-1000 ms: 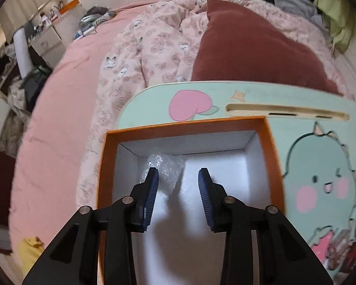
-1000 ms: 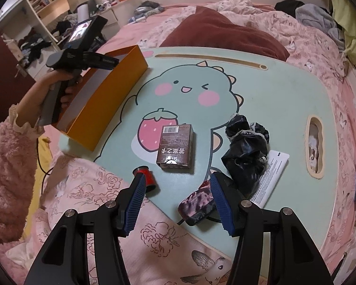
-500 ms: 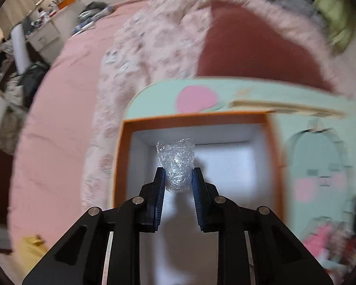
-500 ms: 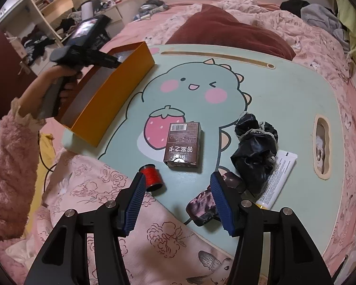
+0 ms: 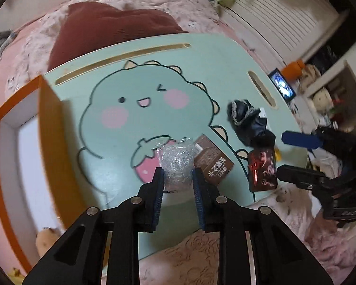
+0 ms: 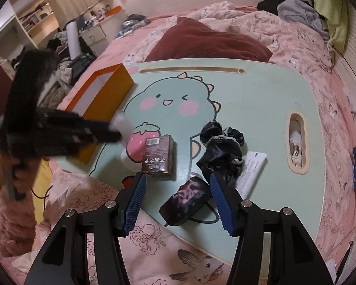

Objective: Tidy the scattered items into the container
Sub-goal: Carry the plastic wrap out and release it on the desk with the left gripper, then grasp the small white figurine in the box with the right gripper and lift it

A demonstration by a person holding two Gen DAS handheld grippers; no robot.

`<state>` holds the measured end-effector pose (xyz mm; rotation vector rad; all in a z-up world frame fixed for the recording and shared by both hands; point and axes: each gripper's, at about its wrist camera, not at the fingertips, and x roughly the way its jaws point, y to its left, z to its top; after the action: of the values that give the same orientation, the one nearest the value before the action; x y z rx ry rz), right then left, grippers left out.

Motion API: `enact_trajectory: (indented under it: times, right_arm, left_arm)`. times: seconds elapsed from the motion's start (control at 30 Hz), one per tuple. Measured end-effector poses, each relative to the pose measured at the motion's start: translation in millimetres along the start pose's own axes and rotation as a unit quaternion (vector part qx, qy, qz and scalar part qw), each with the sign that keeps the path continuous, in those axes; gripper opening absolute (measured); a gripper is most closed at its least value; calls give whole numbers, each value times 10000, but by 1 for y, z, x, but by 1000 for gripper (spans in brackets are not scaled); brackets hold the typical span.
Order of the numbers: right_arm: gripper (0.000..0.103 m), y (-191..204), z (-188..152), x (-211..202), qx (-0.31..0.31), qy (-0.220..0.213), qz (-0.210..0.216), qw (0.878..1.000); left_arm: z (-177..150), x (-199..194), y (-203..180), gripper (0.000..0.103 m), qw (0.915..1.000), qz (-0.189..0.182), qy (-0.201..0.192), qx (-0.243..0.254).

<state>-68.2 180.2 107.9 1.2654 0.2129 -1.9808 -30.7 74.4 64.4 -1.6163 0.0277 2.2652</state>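
Note:
My left gripper [image 5: 177,180] is shut on a crumpled clear bubble-wrap wad [image 5: 176,162] and holds it above the strawberry print on the green lap table [image 5: 154,71]; the wad shows blurred in the right wrist view [image 6: 123,125]. The orange box [image 5: 16,123] with white inside stands at the table's left end, also seen in the right wrist view [image 6: 102,95]. My right gripper [image 6: 176,185] is open, just above a dark patterned pouch [image 6: 185,199] at the table's near edge. A brown carton [image 6: 159,156], a black cloth bundle [image 6: 223,152] and a white tube [image 6: 251,168] lie nearby.
A small red spool [image 6: 128,181] sits at the table's near edge, partly hidden by my right finger. The table stands on a bed with a pink quilt [image 6: 273,38] and a dark red pillow [image 6: 201,40]. A slot [image 6: 296,140] is cut in the table's right side.
My left gripper closed on the bubble wrap inside the orange box, then swung right with it out over the table's middle. My right gripper stayed open and edged closer to the pouch.

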Motion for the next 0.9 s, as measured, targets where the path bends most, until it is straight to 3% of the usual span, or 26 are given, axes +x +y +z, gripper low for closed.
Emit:
enact_trajectory:
  times: [0.13,0.2,0.33,0.47,0.57,0.7,0.77,0.9]
  right_arm:
    - [56,2,2,-5,12,-19,142,9999]
    - [56,12,8,-11,-98,-58,258,9996]
    - [56,49,26,-14,-576,-44,376,9976]
    - [56,110,52,1,-1409,187,406,9890]
    - [51,166,75,27,-2040,581,533,9758]
    - [41,230,95,82,-2670,1375,297,9534]
    - [28,255,97,115,-2965,1782,-60,9382]
    - [22,268,98,163,-3046,2369,-687,9200]
  left_arm:
    - [-4,-20,10,51,9993,-140,-324,-147]
    - [-14,-42,24,76,9963,-394,-684,-348]
    - [-54,-96,71,78,9758,-513,-1726,-1242]
    - [-125,-142,113,80,9344,109,-2794,-2208]
    - [-167,-151,132,80,9118,460,-3121,-2629]
    - [-186,-151,150,80,9013,273,-3234,-2870]
    - [-190,-153,158,80,8945,242,-3319,-2985]
    - [-197,-147,160,80,8952,99,-3329,-2963]
